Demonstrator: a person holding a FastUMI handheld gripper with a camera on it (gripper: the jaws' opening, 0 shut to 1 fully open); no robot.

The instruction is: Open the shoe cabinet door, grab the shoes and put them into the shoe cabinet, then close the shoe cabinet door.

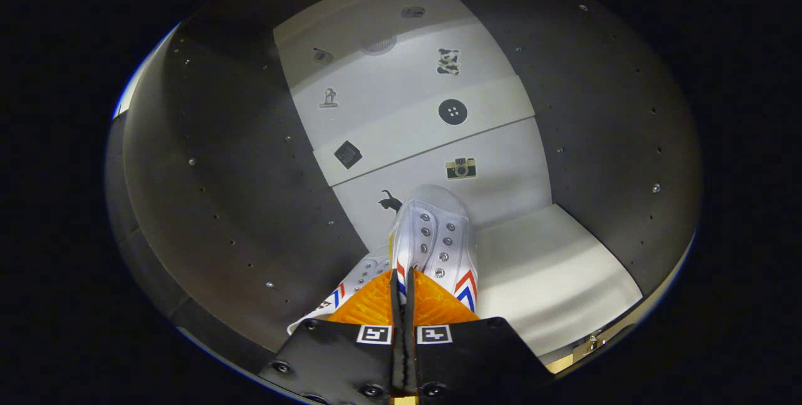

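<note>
- The gripper (404, 286) is sitting nearest the camera, its two fingers drawn almost together with only a thin dark slit between them, pinching the rear edge of a white canvas lace-up shoe (434, 239).
- That shoe is pointing away from the fingers, its rounded rubber toe reaching towards the back; metal eyelets are running in two rows and red-and-blue chevron stripes are marking its side.
- A second matching white shoe (351, 286) is lying just beside it, partly hidden by the fingers, so its full shape is hard to make out.
- Both shoes are sitting inside the shoe cabinet (207, 204), whose dark, smooth side walls are dotted with small peg holes.
- A pale back panel (401, 73) is carrying small picture stickers, too small to read clearly.
- A pale, smooth shelf (551, 279) is lying beside the held shoe.
</note>
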